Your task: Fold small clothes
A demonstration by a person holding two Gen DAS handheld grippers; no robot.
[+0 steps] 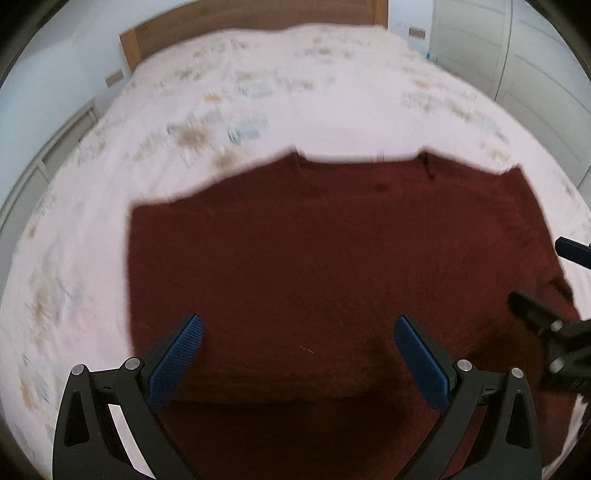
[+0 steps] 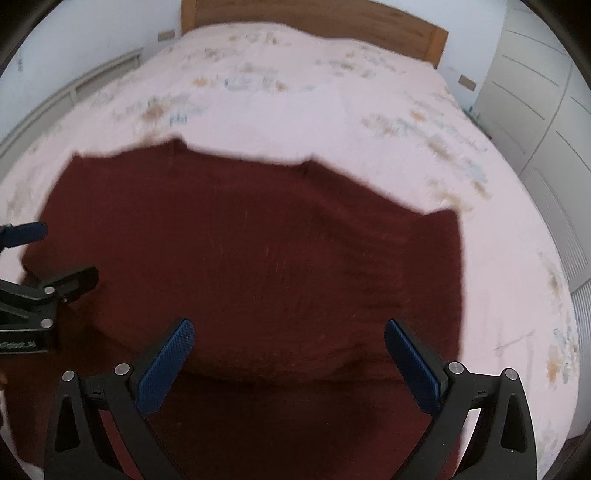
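Below me a bed [image 1: 258, 110] with a wooden headboard [image 2: 332, 18] carries a pale pink, faintly floral-printed cover [image 2: 295, 103]. Directly on the cover lies a dark red knit garment [image 1: 314, 258], spread flat, its near edge folded over itself.

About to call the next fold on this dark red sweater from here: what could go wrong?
Both grippers, left and right, are open and hold nothing, so the sweater lies loose.
1. The folded near edge could spring back.
2. The grippers sit close together and might collide when regrasping.
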